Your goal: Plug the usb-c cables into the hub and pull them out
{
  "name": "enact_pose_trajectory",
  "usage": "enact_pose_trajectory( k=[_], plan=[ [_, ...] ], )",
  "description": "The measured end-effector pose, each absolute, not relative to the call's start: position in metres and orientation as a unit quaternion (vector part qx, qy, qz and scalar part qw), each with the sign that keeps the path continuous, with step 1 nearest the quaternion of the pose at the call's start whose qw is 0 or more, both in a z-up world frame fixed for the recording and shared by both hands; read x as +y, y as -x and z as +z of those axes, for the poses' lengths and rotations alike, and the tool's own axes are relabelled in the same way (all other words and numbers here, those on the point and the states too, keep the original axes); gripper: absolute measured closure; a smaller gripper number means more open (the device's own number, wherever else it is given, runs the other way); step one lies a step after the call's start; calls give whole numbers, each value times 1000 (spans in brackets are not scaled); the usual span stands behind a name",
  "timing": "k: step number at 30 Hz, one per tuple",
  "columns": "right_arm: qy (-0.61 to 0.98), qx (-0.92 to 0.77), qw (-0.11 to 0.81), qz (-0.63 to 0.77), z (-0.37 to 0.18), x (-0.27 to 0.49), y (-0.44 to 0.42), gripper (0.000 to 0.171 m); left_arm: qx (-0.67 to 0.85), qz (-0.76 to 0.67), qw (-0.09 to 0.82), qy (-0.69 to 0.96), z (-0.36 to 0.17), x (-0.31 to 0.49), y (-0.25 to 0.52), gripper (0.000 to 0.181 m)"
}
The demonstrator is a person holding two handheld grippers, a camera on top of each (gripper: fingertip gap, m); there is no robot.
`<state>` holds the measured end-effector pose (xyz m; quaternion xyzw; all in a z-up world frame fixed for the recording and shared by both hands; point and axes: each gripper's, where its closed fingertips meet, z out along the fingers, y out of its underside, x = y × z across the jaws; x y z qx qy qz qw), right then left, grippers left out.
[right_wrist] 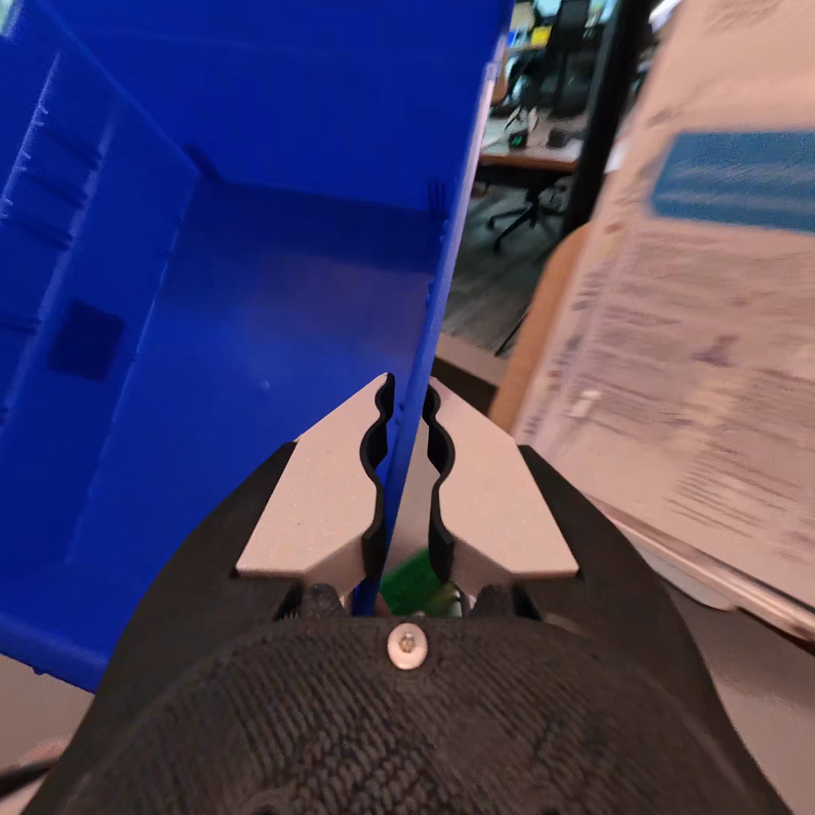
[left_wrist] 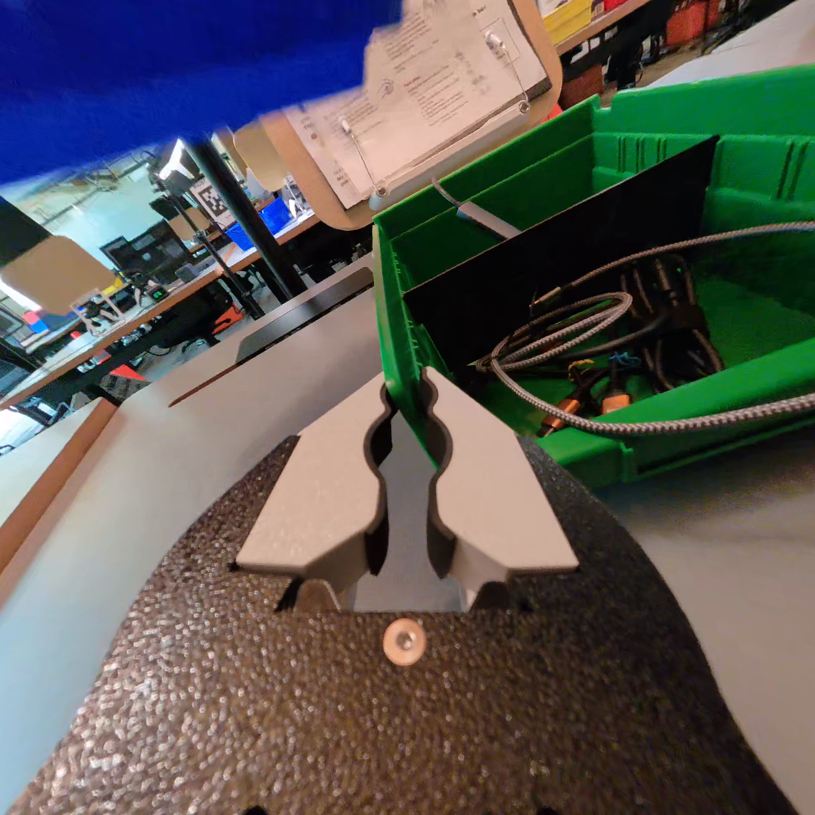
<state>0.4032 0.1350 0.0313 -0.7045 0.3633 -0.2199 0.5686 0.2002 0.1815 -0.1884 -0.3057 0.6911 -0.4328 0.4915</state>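
A green bin (left_wrist: 688, 445) stands on the grey table. Its front compartment holds several braided usb-c cables (left_wrist: 569, 317) with copper-coloured plugs (left_wrist: 615, 402). A slim grey hub (left_wrist: 487, 220) with a dark lead leans in the back compartment, behind a black divider (left_wrist: 573, 238). My left gripper (left_wrist: 405, 388) sits low at the bin's near left corner, its jaws narrowly closed with the corner wall between the tips. My right gripper (right_wrist: 408, 383) is shut on the side wall of an empty blue bin (right_wrist: 264, 264), held up and tilted. The blue bin also shows blurred in the left wrist view (left_wrist: 132, 66).
A clipboard with printed sheets (left_wrist: 441, 88) stands just behind the green bin and fills the right of the right wrist view (right_wrist: 683, 353). The grey table (left_wrist: 220, 441) stretches left of the bin, with a dark plate (left_wrist: 304, 313) on it. Other work tables and chairs lie beyond. My hands' fingertips stand some 30 cm from each other.
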Motion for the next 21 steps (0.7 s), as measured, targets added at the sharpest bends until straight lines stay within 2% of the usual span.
enact_pose_trajectory(
  k=[2,5,12,16,21],
  plan=[
    [687,363,582,-241,50,70,-393,161,695,-421,497,305,-189,192,-203,175],
    [679,385,563,-273,42,-35,-373,161,689,-444,463,336,-189,215,-209,176],
    [664,510,456,-302,-65,-244,-317,161,646,-490,382,444,-190,298,-230,179],
    [629,578,430,-291,-122,-313,-297,161,624,-477,385,485,-188,347,-239,180],
    [618,648,383,-228,-185,-358,-305,160,595,-451,409,525,-186,394,-247,181]
  ],
)
